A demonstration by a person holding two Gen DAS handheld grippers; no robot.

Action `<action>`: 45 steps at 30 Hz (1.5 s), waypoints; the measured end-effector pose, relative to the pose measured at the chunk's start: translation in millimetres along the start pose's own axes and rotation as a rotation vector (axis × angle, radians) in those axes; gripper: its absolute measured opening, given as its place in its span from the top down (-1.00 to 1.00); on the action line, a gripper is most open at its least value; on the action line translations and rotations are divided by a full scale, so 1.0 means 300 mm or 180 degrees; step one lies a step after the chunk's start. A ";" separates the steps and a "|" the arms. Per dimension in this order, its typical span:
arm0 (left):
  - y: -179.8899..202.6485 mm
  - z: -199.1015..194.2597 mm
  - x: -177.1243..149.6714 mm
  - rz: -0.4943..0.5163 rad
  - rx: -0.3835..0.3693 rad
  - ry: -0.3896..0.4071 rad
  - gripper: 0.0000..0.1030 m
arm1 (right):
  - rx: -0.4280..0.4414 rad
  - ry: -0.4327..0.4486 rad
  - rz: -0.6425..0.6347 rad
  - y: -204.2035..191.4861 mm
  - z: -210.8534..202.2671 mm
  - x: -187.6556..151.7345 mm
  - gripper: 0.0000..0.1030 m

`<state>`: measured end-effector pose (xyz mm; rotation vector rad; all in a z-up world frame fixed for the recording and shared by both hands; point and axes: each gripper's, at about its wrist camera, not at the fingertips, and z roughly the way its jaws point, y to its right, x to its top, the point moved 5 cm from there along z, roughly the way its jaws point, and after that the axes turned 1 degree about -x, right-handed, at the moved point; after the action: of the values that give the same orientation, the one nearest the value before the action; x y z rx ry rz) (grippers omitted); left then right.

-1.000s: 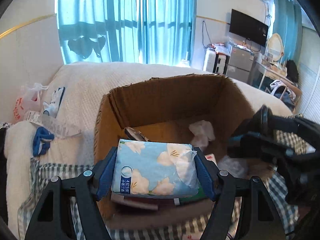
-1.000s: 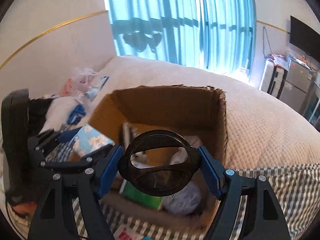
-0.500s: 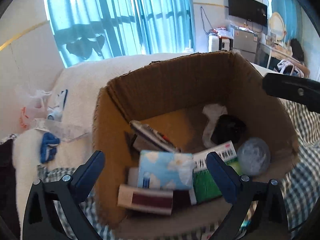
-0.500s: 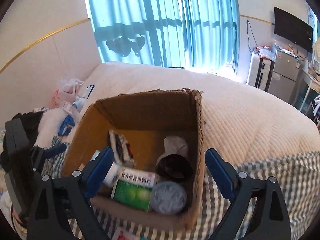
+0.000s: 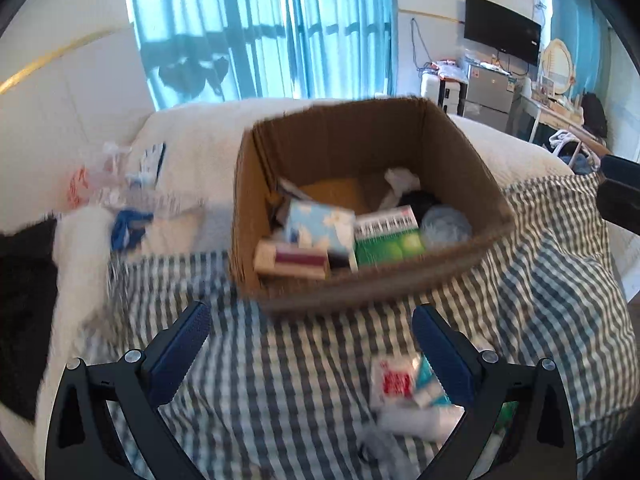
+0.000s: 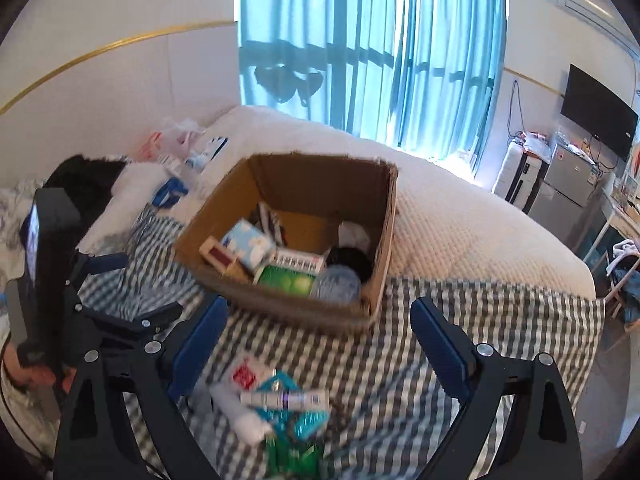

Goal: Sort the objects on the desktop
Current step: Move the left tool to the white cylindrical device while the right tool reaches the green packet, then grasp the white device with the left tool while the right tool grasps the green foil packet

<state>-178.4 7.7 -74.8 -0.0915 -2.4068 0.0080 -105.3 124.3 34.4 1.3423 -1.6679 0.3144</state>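
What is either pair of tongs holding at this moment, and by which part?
Nothing. The left tongs and the right tongs are both open with nothing between them, above the checked cloth, short of the cardboard box.

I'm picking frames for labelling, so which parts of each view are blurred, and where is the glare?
Left wrist view: the brown cardboard box and blue-checked cloth are motion-smeared; the open left claw stays sharp. Right wrist view: the loose packets near the open right claw are blurred. Both views: the backlit turquoise curtains wash out and edges bend.
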 end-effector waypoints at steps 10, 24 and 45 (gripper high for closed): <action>0.168 0.100 -0.299 0.0035 -0.0326 -0.0404 -1.00 | -0.0153 -0.0585 0.0261 0.030 0.067 -0.426 -0.81; 0.357 0.294 -0.453 0.0445 -0.0786 -0.0762 -1.00 | -0.0074 -0.0852 0.0484 0.045 0.161 -0.541 -0.81; 0.183 0.211 -0.420 0.0041 -0.0717 -0.0428 -0.95 | 0.0132 -0.1493 0.0228 -0.065 0.328 -0.640 -0.81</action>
<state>-123.9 55.1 -207.9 -0.2168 -2.5334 -0.2589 -145.5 169.4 -173.7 1.4661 -2.1081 0.0750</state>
